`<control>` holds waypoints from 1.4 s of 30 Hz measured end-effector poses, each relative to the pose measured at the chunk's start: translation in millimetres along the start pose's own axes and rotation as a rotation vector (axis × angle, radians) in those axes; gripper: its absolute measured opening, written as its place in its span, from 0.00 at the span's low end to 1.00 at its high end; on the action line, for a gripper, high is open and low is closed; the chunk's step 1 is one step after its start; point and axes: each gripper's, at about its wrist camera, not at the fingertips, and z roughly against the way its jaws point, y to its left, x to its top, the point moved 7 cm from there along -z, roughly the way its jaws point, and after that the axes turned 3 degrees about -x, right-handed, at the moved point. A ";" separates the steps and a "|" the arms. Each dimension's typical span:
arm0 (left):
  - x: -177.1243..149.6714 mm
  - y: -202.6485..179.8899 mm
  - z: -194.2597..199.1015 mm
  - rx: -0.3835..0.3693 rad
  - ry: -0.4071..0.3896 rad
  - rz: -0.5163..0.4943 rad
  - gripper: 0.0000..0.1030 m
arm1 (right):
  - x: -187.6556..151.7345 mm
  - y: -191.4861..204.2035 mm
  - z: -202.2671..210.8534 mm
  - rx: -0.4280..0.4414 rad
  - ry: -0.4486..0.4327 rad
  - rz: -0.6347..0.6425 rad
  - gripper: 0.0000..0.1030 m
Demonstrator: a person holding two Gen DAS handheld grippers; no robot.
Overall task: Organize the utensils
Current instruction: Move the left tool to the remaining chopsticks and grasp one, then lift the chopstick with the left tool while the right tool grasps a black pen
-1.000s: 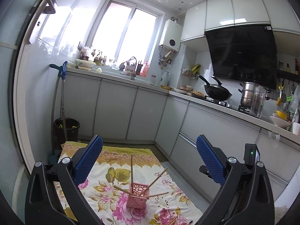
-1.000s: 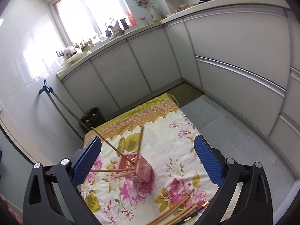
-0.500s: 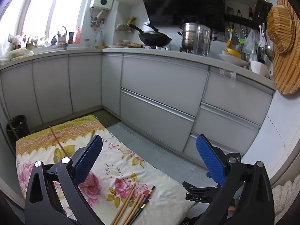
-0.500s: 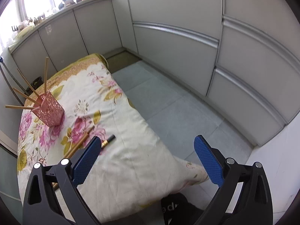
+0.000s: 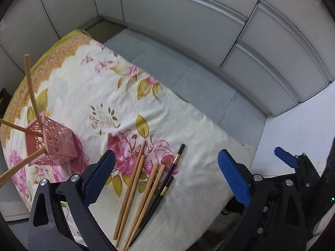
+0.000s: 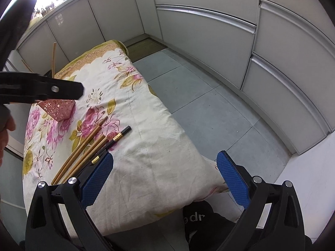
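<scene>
Between the blue pads of the left gripper (image 5: 166, 175), wooden chopsticks (image 5: 137, 190) and two black chopsticks (image 5: 165, 188) are framed, lying loose on the flowered cloth (image 5: 117, 96). Its jaws have just been closing a little but stand wide apart, and nothing is pressed by either pad. The chopsticks lie side by side, tips fanned slightly, the black pair to the right of the wooden ones as seen from the left wrist. Left of the gripper, a pink perforated holder (image 5: 56, 144) is tipped on the cloth, with several wooden sticks (image 5: 31, 90) splaying out of its mouth; how many cannot be counted, since some run out of frame. The right gripper (image 6: 165, 174) is held over the bare near end of the cloth, jaws likewise wide apart and empty. From the right wrist, the same bundle of chopsticks (image 6: 83, 152) is seen just beyond its left pad, and the holder (image 6: 59, 108) farther off, partly hidden by the black frame of the left gripper (image 6: 41, 90). Part of a hand (image 6: 5, 133) shows at the left edge. Beyond the cloth, grey floor tiles (image 6: 209, 104) and pale cabinet fronts (image 6: 209, 31) are seen.
</scene>
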 end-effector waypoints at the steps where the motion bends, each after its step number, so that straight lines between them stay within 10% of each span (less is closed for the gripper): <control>1: -1.4 4.1 -12.8 -0.002 0.038 0.000 0.76 | 0.8 2.5 0.4 -0.003 -0.009 0.010 0.93; 3: -5.0 10.8 -35.6 0.001 0.111 0.002 0.49 | 1.2 7.3 1.0 0.002 -0.014 0.026 0.93; 6: -12.5 21.5 -59.4 0.033 0.179 -0.002 0.33 | -0.4 10.8 -3.5 0.013 0.009 0.032 0.93; 25: -9.2 50.6 -99.1 0.054 0.198 0.012 0.07 | -7.4 16.9 -28.4 0.008 0.114 0.010 0.93; 33: -32.6 58.3 -75.0 0.069 0.058 0.089 0.05 | -6.4 15.8 -42.3 0.003 0.188 -0.017 0.93; 42: -71.0 43.5 60.9 0.056 -0.262 0.107 0.05 | -0.7 34.1 -80.3 0.037 0.406 -0.144 0.81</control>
